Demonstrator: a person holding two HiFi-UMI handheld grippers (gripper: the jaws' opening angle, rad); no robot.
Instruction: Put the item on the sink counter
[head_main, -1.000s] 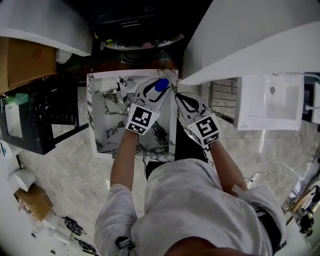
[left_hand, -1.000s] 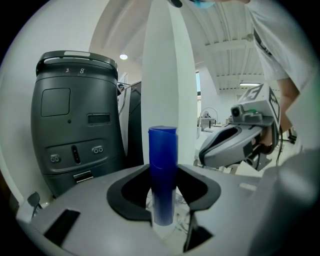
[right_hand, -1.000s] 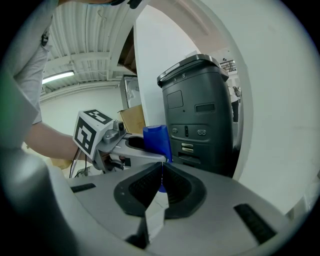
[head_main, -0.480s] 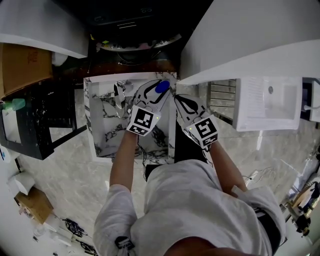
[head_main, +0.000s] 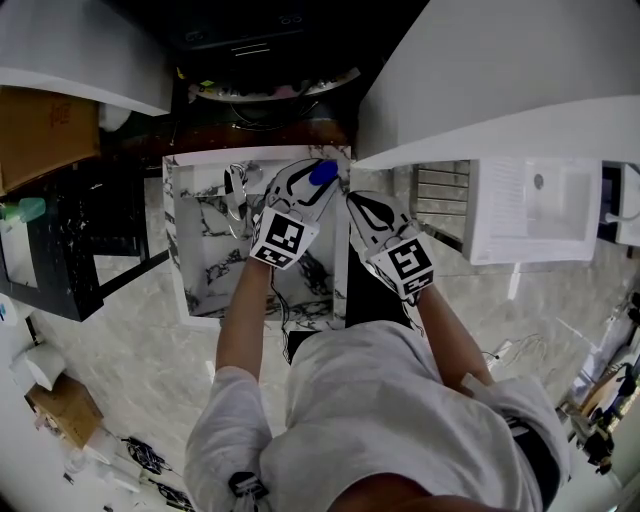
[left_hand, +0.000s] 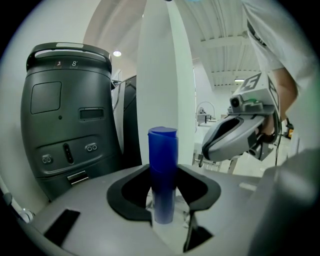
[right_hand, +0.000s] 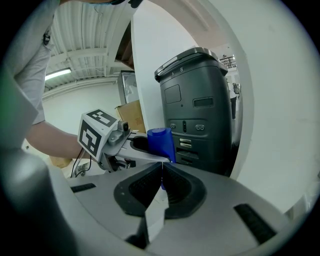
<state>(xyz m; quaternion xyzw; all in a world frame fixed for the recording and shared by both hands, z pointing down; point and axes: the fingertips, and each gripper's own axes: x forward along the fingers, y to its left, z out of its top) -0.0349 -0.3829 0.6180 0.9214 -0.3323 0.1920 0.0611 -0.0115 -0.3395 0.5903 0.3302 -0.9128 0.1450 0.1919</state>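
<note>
A blue cylinder (left_hand: 162, 175) stands upright between the jaws of my left gripper (left_hand: 165, 210), which is shut on its lower part. In the head view the blue cylinder (head_main: 323, 172) hangs over the far right corner of the marble sink counter (head_main: 215, 265), held by the left gripper (head_main: 316, 182). My right gripper (head_main: 356, 200) hovers just right of it, over the counter's right edge. In the right gripper view its jaws (right_hand: 161, 177) are shut with nothing in them, and the blue cylinder (right_hand: 160, 142) shows just beyond them.
A dark grey machine (left_hand: 67, 115) and a white column (left_hand: 165, 75) stand ahead of the grippers. A faucet (head_main: 236, 185) sits at the counter's back. A white basin unit (head_main: 530, 210) is to the right, with a black stand (head_main: 60, 250) and a cardboard box (head_main: 45, 135) to the left.
Both grippers hold their places over the counter with the blue cylinder still gripped. Only the head camera has shifted slightly.
</note>
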